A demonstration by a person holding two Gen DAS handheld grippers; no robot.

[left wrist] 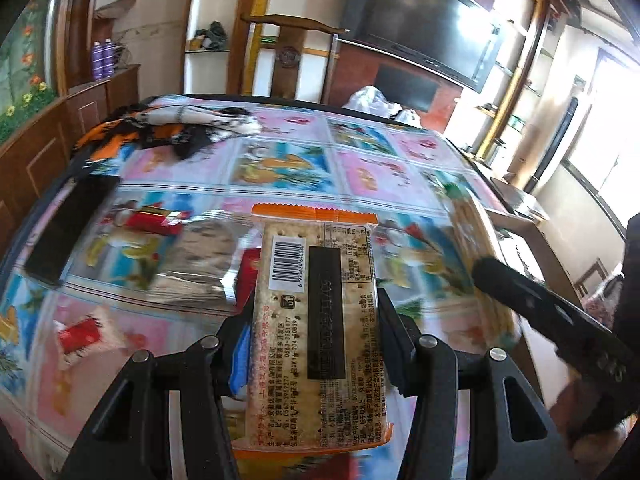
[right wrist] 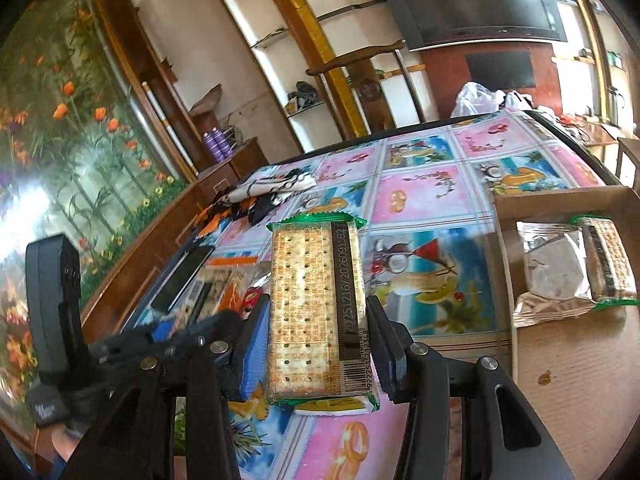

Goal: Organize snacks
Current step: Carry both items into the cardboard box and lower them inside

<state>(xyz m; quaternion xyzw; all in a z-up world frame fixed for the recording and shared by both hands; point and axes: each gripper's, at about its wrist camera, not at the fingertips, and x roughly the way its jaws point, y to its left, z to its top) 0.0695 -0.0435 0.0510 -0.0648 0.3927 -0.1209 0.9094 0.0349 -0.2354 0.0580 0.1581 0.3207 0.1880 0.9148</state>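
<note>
1. Orange-edged cracker packet (left wrist: 316, 320): light, with a brittle filling and slick film. Judged best held across its long edges with moderate force.
2. Clear wrap, barcode and printed text; clamped in the left gripper (left wrist: 316, 312) above the worktop (left wrist: 360, 168).
3. Green-edged cracker packet (right wrist: 316, 312): same build, clamped in the right gripper (right wrist: 318, 336).
4. The cardboard box (right wrist: 560, 196) to the right holds a silver pouch (right wrist: 552, 272) and another green packet (right wrist: 610, 264).

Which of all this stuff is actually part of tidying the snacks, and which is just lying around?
Part of the job:
- orange-edged cracker pack in the left gripper
- green-edged cracker pack in the right gripper
- cardboard box holding a silver packet and another cracker pack
- loose snacks on the table

Just lying about:
- black phone
- patterned cloth
- television
</note>
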